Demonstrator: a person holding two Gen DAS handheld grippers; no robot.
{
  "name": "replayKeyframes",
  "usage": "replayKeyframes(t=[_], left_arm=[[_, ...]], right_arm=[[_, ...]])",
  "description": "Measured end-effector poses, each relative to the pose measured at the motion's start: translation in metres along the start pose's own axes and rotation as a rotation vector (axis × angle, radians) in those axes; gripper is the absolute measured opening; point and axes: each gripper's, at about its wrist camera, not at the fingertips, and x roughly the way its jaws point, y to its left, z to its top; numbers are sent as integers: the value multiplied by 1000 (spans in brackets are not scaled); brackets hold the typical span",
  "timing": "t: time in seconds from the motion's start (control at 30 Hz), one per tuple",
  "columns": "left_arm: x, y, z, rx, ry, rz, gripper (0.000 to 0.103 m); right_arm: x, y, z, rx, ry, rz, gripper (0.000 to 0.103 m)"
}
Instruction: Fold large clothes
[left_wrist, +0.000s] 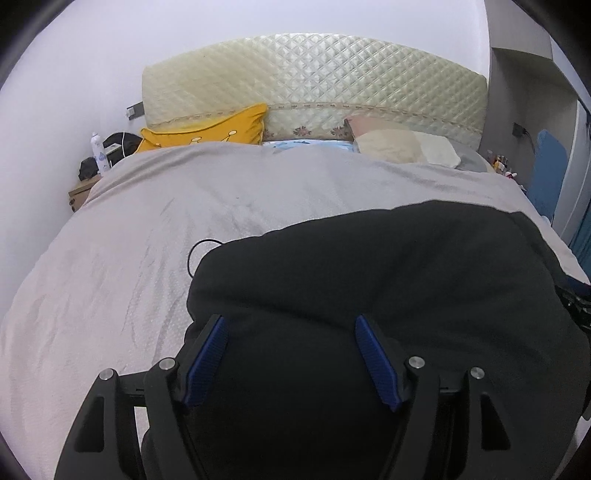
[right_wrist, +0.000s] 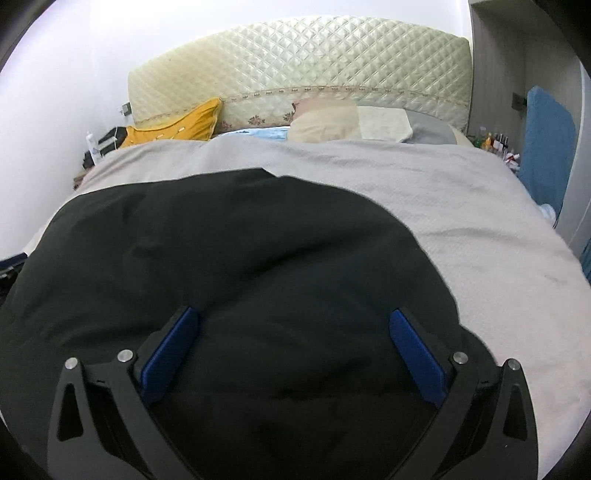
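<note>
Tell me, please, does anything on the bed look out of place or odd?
One small thing: a thin black cord loop pokes out from under the left edge of the black garment onto the grey bedspread. It may be a drawstring or a stray cable; I cannot tell. Otherwise nothing looks spilled or damaged.
</note>
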Motion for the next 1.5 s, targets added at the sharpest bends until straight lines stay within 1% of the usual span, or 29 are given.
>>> replayKeyframes(t=[0.2,0.27,0.37,0.43,0.5,0.57,0.63,0.67,0.77,0.8,0.87,0.93,1.0,1.1,1.23,1.3,1.37,1.43,1.5], left_arm=[[3,1,-5,-18,-7,-3,74],[-2,3,-6,-29,-12,0,74],[-22,6,-4,-57,-12,6,74],[-47,8,0,-78,-34,0,74],[-72,7,6,-92,-64,-7,74],[-104,4,14,-86,-92,-15,77],[-131,1,18,-91,-126,-18,85],[-149,-3,20,-86,-149,-22,86],[-192,-14,24,-56,-207,-38,92],[-200,-15,24,-55,-217,-44,94],[-226,-19,21,-58,-265,-58,95],[-251,-25,17,-40,-309,-65,97],[-271,-29,13,-30,-330,-68,97],[-298,-36,5,-8,-351,-74,97],[-331,-45,-16,25,-365,-16,97],[-346,-45,-28,13,-355,-47,97],[-359,-45,-35,13,-352,-59,97],[-371,-46,-41,11,-366,-36,97],[-383,-43,-48,-11,-372,-21,97]], right_arm=[[5,0,-4,5,-4,9,103],[2,1,-4,5,-1,3,103],[-12,7,-2,-11,-6,-33,103],[-25,13,2,-27,-26,-32,103],[-46,21,13,-11,-63,-13,103],[-72,28,24,30,-110,18,103],[-93,35,31,53,-133,33,103],[-108,40,35,60,-141,43,103],[-148,52,39,60,-179,28,103],[-159,56,39,54,-191,20,103],[-180,61,38,46,-214,15,103],[-200,66,34,48,-239,26,103],[-221,73,28,40,-275,60,103],[-250,87,21,32,-313,79,103],[-286,100,8,4,-373,72,103],[-301,105,-3,-8,-394,54,103],[-315,108,-15,-14,-409,30,103],[-328,108,-26,-5,-419,13,103],[-341,109,-38,0,-429,24,103]])
